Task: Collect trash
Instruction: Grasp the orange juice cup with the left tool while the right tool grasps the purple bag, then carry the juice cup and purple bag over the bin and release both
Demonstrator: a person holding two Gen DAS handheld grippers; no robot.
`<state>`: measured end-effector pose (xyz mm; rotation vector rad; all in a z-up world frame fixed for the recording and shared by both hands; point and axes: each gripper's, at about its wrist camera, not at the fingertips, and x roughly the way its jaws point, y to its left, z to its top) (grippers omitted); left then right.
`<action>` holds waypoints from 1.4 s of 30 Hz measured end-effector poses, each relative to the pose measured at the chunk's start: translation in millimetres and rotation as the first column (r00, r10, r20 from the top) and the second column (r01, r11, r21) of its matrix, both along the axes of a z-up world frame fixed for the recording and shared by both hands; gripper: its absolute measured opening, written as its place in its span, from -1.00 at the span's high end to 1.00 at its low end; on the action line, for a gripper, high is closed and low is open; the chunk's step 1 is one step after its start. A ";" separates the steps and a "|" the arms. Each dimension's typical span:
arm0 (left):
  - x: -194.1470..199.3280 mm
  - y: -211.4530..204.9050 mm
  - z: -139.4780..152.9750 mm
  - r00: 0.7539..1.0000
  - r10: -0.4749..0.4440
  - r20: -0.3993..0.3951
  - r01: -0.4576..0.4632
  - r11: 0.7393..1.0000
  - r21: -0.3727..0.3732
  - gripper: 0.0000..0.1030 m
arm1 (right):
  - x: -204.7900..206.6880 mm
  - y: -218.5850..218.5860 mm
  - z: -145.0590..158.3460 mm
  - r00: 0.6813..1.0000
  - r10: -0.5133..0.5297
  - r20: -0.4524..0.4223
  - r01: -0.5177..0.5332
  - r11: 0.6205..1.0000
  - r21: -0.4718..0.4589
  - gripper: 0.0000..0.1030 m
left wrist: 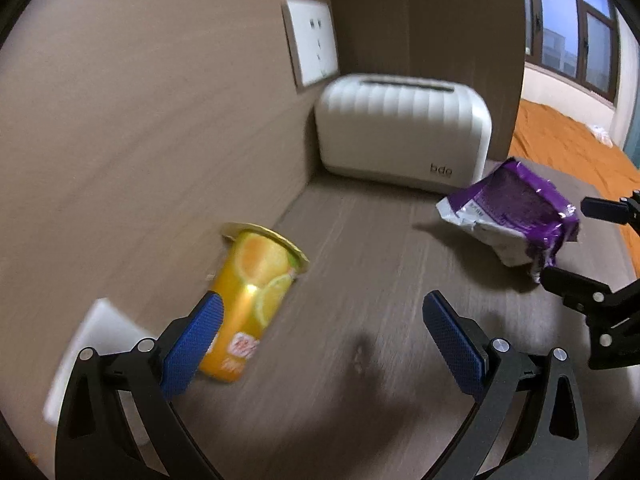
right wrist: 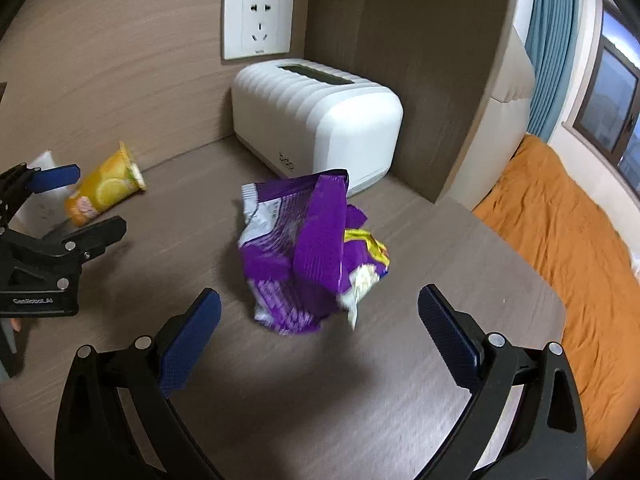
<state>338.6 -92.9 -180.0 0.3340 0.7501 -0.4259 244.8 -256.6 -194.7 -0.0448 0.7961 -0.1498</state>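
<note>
While both grippers hang over the brown worktop [right wrist: 400,380], nothing is in either grasp.

Left gripper [left wrist: 320,322]: jaws spread wide, holding nothing; its left blue pad [left wrist: 192,344] overlaps the yellow cup in the left wrist view, but whether it touches cannot be told. It also shows at 9 o'clock in the right wrist view [right wrist: 84,200].

Right gripper [right wrist: 320,312]: jaws spread wide, empty; the purple wrapper sits just ahead of the gap between the pads. Its black fingers show at 3 o'clock in the left wrist view [left wrist: 592,240].

Yellow cup [left wrist: 252,300]: lying on its side on the worktop close to the wall, printed with lemon slices, rim toward 1 o'clock in the left wrist view; at 9 o'clock in the right wrist view [right wrist: 104,190].

Purple wrapper [right wrist: 308,256]: crumpled and torn open, resting mid-worktop, near the toaster's front; at 2 o'clock in the left wrist view [left wrist: 516,216].

Toaster [right wrist: 316,124]: white, ribbed, upright in the corner at 12 o'clock.

Wall socket [right wrist: 258,23]: white, on the wall above the toaster.

White object [left wrist: 96,352]: blurred, at 8 o'clock beside the cup; cannot tell what it is.

Bed [right wrist: 568,232]: orange cover, at 3 o'clock beyond the worktop edge.
</note>
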 end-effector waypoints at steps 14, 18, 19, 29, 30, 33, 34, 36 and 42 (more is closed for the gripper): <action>42.2 -20.4 -23.7 0.999 -0.049 0.012 0.047 0.986 0.161 -0.86 | 50.5 -12.3 -17.5 0.999 0.021 -0.029 -0.019 0.999 0.051 -0.90; 53.3 -15.6 -24.5 0.995 -0.063 -0.074 0.068 0.995 0.072 -0.61 | 55.1 -14.0 -17.4 0.999 0.037 -0.034 -0.035 0.998 0.059 -0.71; 55.6 -12.6 -24.9 0.993 -0.061 -0.102 0.065 0.997 0.037 -0.46 | 54.9 -13.4 -17.4 0.999 0.040 -0.031 -0.038 0.997 0.060 -0.67; 42.9 -6.5 -26.8 0.988 -0.047 -0.144 0.040 0.998 -0.052 0.19 | 29.5 -12.4 -3.3 0.998 0.061 0.008 -0.061 0.995 0.074 -0.51; 40.2 -7.4 -26.6 0.989 -0.046 -0.141 0.038 0.998 -0.055 0.20 | 25.6 -13.6 -1.0 0.998 0.056 0.012 -0.057 0.995 0.076 -0.51; 36.2 -9.2 -26.1 0.989 -0.043 -0.144 0.032 0.997 -0.077 0.20 | 12.7 -16.2 6.1 0.999 0.041 0.023 -0.042 0.996 0.079 -0.50; 32.6 -9.8 -24.4 0.989 -0.044 -0.143 0.032 0.996 -0.088 0.20 | 6.9 -18.1 9.7 0.999 0.033 0.028 -0.035 0.996 0.083 -0.50; 24.6 -5.3 -19.3 0.989 -0.045 -0.141 0.030 0.994 -0.107 0.20 | -3.4 -21.9 16.0 0.999 0.018 0.039 -0.022 0.995 0.094 -0.50; -24.3 -10.8 3.6 0.990 -0.072 -0.121 0.050 0.983 -0.179 0.20 | -42.6 -35.4 36.2 0.997 -0.035 0.074 0.025 0.992 0.122 -0.50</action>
